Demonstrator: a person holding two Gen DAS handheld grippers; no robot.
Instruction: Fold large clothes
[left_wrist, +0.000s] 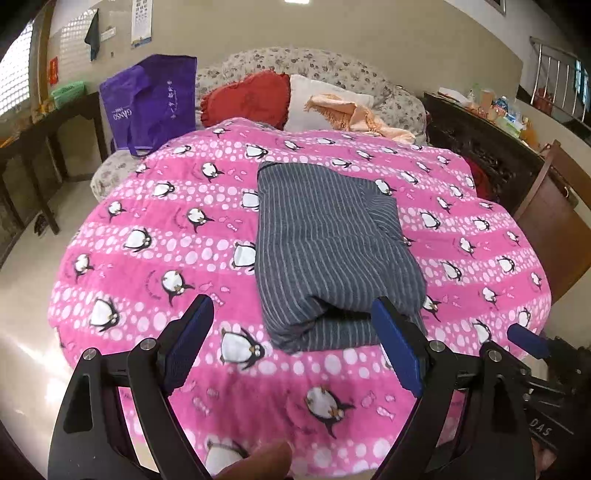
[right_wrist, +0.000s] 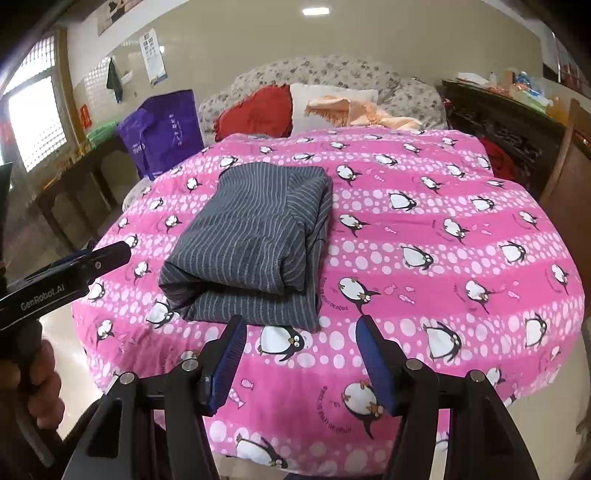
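Pink fleece with penguins, the blanket (left_wrist: 147, 258), covers the whole surface where we work, and we cannot tell what lies under it. At 10 o'clock beyond it stands a purple bag (left_wrist: 151, 107); what is inside it we cannot see. At 12 o'clock a floral sofa (left_wrist: 317, 62) carries a red cushion (left_wrist: 247, 98), a white pillow (left_wrist: 321, 99) and a peach cloth (left_wrist: 354, 114). At 2 o'clock a dark sideboard (left_wrist: 480, 136) holds many small packages, too blurred to name.

On the blanket lies the grey striped garment (left_wrist: 325, 240), folded in a thick rectangle with its rounded fold toward us.

Our left gripper (left_wrist: 291, 343) hovers at 6 o'clock of the garment, with fingers (left_wrist: 192, 343) spread wide and holding nothing; the right finger stands in front of the garment's near edge. Our right gripper (right_wrist: 301, 358) hovers just at the near right corner of the garment, its fingers (right_wrist: 229, 365) also spread and empty. In the right wrist view the left gripper's side appears at 9 o'clock.
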